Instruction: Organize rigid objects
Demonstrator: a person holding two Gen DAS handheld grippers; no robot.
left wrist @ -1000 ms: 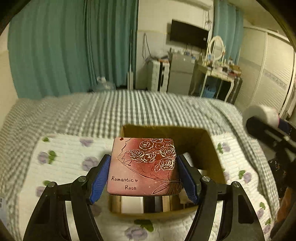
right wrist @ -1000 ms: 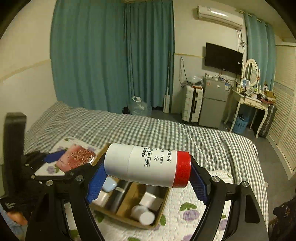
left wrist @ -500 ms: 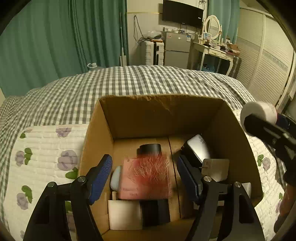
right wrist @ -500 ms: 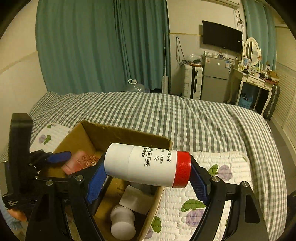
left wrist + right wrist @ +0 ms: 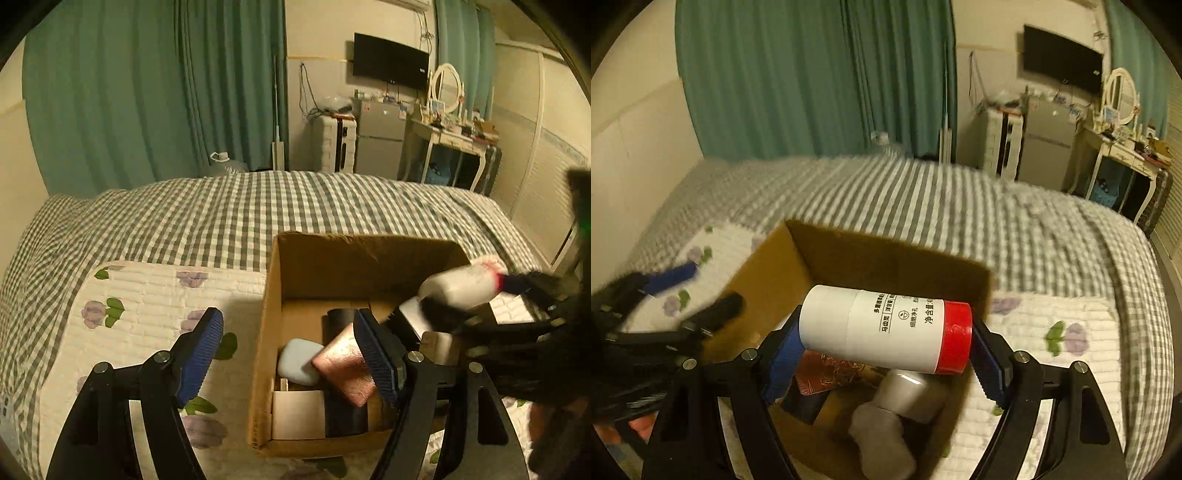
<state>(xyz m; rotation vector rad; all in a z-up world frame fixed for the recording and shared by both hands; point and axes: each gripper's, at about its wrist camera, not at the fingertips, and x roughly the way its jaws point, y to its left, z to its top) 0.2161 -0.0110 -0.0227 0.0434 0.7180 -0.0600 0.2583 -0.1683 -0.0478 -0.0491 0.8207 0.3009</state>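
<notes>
An open cardboard box point(image 5: 266, 325) stands on the bed; it also shows in the right wrist view point(image 5: 849, 254). Inside lie the pink rose tin point(image 5: 345, 369), a pale blue case point(image 5: 299, 362), a black cylinder point(image 5: 338, 317) and other items. My left gripper point(image 5: 291, 362) is open and empty, over the box's left wall. My right gripper point(image 5: 882, 350) is shut on a white bottle with a red cap point(image 5: 886, 328), held sideways above the box; the bottle appears in the left wrist view point(image 5: 461, 288). The tin also shows below it point(image 5: 827, 374).
A white quilt with purple flowers point(image 5: 147, 302) lies under the box on a grey checked bedspread point(image 5: 221, 210). Teal curtains, a small fridge point(image 5: 380, 147), a dressing table point(image 5: 454, 140) and a wall TV stand beyond the bed.
My left gripper let go of the pink tin, which now lies in the box, and drew back to the left. My right gripper brought the bottle over the box.
</notes>
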